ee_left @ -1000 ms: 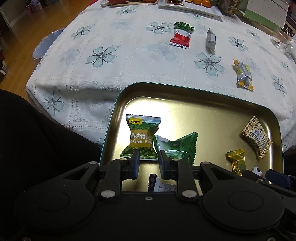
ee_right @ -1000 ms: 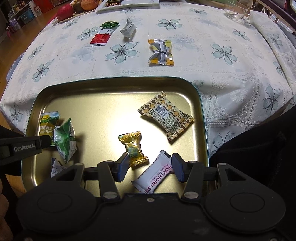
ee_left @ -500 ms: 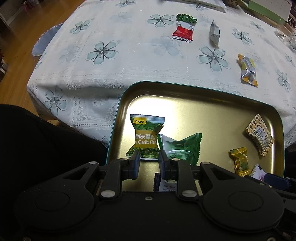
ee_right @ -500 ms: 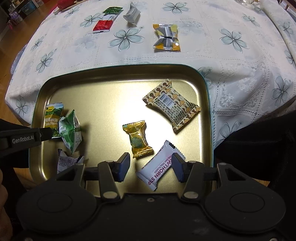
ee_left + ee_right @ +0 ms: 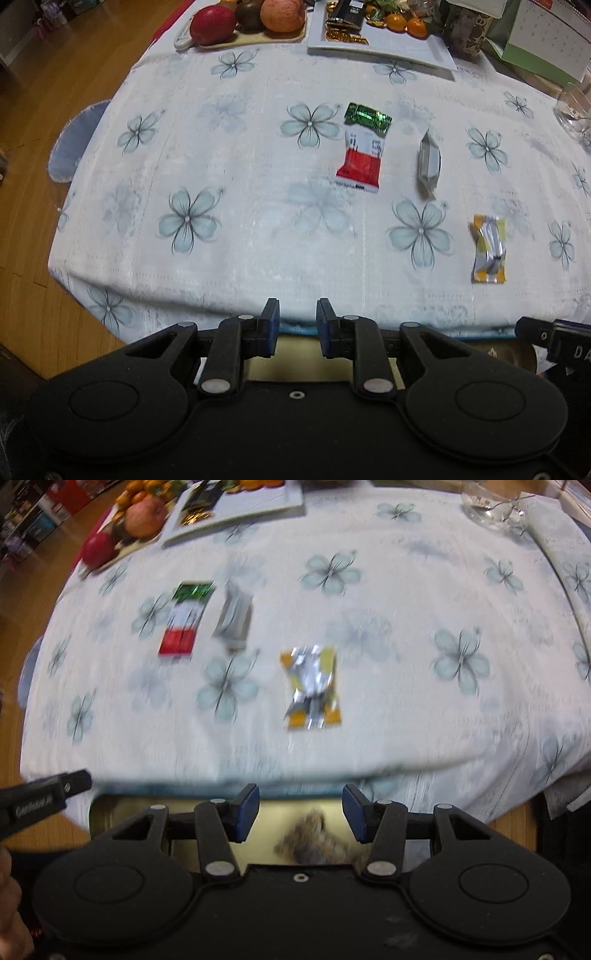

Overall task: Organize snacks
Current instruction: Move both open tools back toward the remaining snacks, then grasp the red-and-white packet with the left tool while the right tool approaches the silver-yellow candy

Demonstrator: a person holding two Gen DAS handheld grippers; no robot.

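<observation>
Right wrist view: your right gripper (image 5: 300, 812) stands wide and empty above the tray (image 5: 269, 808); your left gripper (image 5: 297, 325) is narrow, holding nothing. Beyond, on the cloth (image 5: 258, 206), lie the yellow packet (image 5: 312, 686), silver packet (image 5: 429, 164) and red packet (image 5: 361, 160). They look light, crinkly, probably slippery: pinch across the middle.

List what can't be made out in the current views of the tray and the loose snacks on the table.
- Tray: both views show only a strip; each hand-held gripper's body covers the rest, so its contents can't be counted.
- Packet in the tray: right view, motion-blurred and partly hidden.
- Red and green packet: print too small in the left view, blurred in the right.
- Silver packet: edge-on, no label visible.
- Yellow and silver packet: blurred in both views.
</observation>
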